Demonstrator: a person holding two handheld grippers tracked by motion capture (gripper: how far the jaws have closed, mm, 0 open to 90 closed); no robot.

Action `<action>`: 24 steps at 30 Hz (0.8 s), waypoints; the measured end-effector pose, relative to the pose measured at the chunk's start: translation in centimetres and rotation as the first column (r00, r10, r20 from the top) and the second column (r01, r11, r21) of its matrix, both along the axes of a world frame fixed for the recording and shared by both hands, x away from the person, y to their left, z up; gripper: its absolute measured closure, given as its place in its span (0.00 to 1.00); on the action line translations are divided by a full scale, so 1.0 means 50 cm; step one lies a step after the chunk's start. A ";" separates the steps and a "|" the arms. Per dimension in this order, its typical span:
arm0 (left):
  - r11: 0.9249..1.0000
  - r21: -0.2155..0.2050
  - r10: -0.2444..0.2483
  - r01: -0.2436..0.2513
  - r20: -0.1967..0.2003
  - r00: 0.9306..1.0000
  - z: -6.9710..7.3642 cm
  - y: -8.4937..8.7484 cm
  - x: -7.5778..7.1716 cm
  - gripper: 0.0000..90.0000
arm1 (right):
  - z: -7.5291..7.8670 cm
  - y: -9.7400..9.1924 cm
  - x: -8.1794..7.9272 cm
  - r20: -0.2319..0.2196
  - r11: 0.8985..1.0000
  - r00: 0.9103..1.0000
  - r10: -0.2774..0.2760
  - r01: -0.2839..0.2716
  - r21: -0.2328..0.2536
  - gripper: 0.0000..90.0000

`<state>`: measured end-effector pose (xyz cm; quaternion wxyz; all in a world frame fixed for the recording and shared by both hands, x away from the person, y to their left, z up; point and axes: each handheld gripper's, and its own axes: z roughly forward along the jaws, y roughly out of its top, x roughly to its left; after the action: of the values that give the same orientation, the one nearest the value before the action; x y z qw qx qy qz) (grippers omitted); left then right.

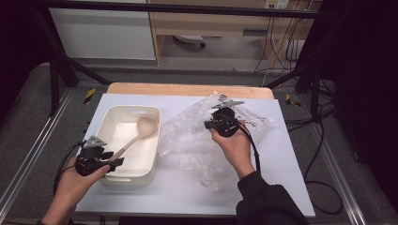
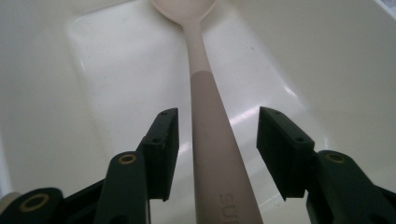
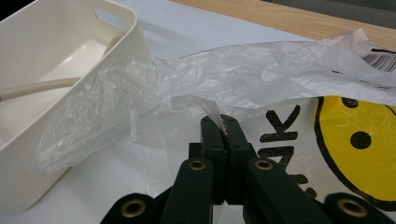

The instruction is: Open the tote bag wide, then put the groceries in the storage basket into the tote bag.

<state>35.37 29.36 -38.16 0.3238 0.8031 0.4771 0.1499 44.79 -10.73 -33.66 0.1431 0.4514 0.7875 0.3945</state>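
Black jaws of the left gripper (image 2: 217,154) stand apart on either side of the spoon (image 2: 210,116) handle, low over the cream bin (image 1: 141,176) that holds it. Right gripper (image 3: 223,128) pinches a fold of clear plastic bag (image 3: 243,79), lying on the white sheet (image 1: 281,154) over a wooden table (image 1: 187,89).

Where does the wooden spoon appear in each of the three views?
High view: spoon lies slanted in the white bin, left of centre.
Left gripper view: spoon handle runs up the middle between the open left tool jaws.
Right gripper view: handle at the left edge, inside the bin.
Shared landmark: the white bin.
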 end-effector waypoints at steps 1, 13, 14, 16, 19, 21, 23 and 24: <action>1.000 -0.002 0.001 -0.001 0.000 1.000 -0.001 0.000 0.000 0.56 | 0.000 0.000 0.000 0.001 1.000 1.000 -0.001 0.001 0.000 1.00; 1.000 -0.018 -0.012 0.012 -0.012 1.000 -0.008 0.001 -0.001 0.63 | -0.002 0.001 0.001 -0.003 1.000 1.000 -0.003 0.003 -0.002 1.00; 1.000 -0.016 -0.011 0.011 -0.015 1.000 -0.008 0.001 -0.001 0.64 | -0.002 0.001 0.001 -0.004 1.000 1.000 -0.003 0.003 -0.002 1.00; 1.000 -0.015 -0.010 0.010 -0.020 1.000 -0.008 0.000 -0.001 0.65 | -0.002 0.001 0.001 -0.004 1.000 1.000 -0.002 0.002 -0.002 1.00; 1.000 -0.014 -0.008 0.008 -0.021 1.000 -0.008 -0.001 -0.001 0.67 | -0.003 0.001 0.001 -0.001 1.000 1.000 0.000 0.000 -0.003 1.00; 1.000 -0.018 -0.006 0.005 -0.024 1.000 -0.008 0.000 -0.001 0.67 | -0.004 0.000 0.001 -0.004 1.000 1.000 -0.001 0.001 -0.003 1.00; 1.000 -0.020 -0.006 0.006 -0.022 1.000 -0.008 0.000 -0.001 0.67 | -0.005 0.000 0.002 -0.006 1.000 1.000 -0.001 0.001 -0.003 1.00; 1.000 -0.021 -0.005 0.005 -0.022 1.000 -0.008 0.000 -0.001 0.67 | -0.005 0.001 0.002 -0.006 1.000 1.000 -0.003 0.003 -0.003 1.00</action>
<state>35.34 29.35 -38.55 0.3274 0.8025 0.4802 0.1351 44.88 -10.69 -33.93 0.1420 0.4533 0.7879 0.3918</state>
